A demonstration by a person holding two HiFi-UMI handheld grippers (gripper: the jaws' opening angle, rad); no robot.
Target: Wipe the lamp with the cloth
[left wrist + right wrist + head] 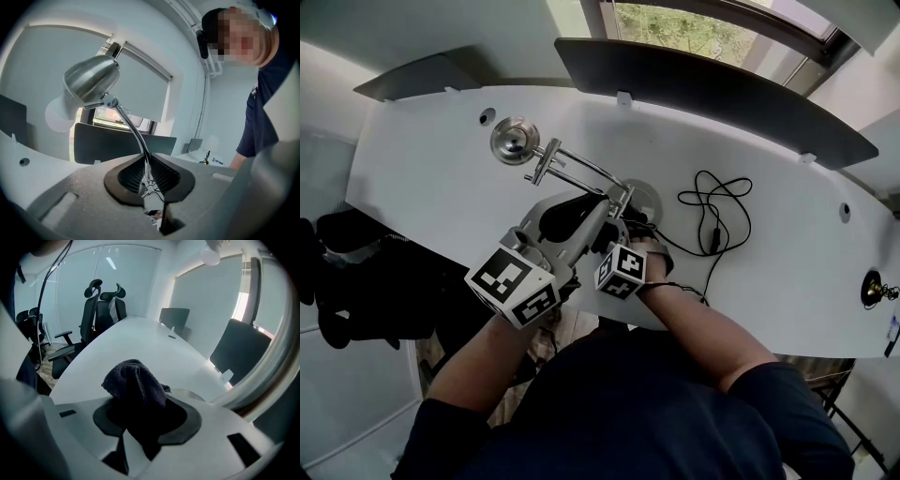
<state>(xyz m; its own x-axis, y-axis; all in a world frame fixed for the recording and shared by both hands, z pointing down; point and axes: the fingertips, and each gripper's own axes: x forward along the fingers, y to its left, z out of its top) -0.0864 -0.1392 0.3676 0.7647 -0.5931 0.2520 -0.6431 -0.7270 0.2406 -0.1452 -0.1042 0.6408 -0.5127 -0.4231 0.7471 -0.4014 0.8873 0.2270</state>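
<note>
Currently left gripper [149, 180] clamped shut on desk lamp's [90, 83] thin chrome stem [131, 127]; right gripper [140, 425] pinching soft dark cloth [133, 380]. Lamp likely top-heavy, slippery: steady the stem low.

Head view steeply down, gripper views low — table [422, 178] shared

The lamp [91, 82] stands on the table [422, 178]; its head [514, 141] leans out to the left of its base [645, 199]; the cord [712, 211] lies on the table, right of the base; the left gripper [149, 176] is closed around the lamp's thin arm, in front of the base; the right gripper [140, 420] sits just to its right, with the cloth [136, 380] pinched in its jaws; a screen [712, 89] stands behind the table.
</note>
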